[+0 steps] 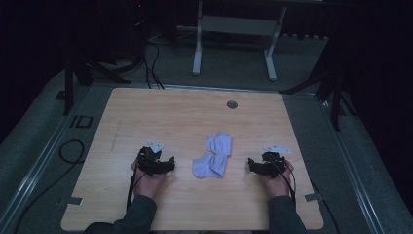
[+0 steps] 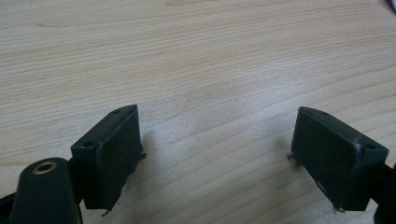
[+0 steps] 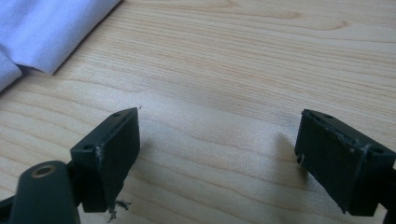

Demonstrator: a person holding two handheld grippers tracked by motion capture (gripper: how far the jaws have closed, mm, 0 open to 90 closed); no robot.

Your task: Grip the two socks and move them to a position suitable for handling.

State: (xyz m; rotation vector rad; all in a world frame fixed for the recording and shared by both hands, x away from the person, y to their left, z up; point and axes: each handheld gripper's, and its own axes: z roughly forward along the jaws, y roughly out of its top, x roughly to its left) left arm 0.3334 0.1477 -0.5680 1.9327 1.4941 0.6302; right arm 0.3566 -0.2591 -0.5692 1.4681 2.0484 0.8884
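At the near edge of the desk [image 1: 195,209], two dark sleeves come in from the bottom, each hand holding a gripper low over the wood. The left gripper [image 1: 163,165] sits left of centre; in the left gripper view its jaws [image 2: 217,158] stand wide apart with only bare wood grain between them, gripping nothing. The right gripper [image 1: 255,165] sits right of centre, its jaws [image 3: 217,161] equally wide and empty, a few frayed threads hanging from the left pad. Between the two grippers, a little farther in, lies a crumpled pale blue cloth [image 1: 213,155], apart from both; its edge shows at the upper left of the right gripper view [image 3: 42,32]. Beyond it, near the desk's far edge, is a small round grey grommet [image 1: 232,104]. On the floor left of the desk, the letters "ID" [image 1: 81,121] can be read.
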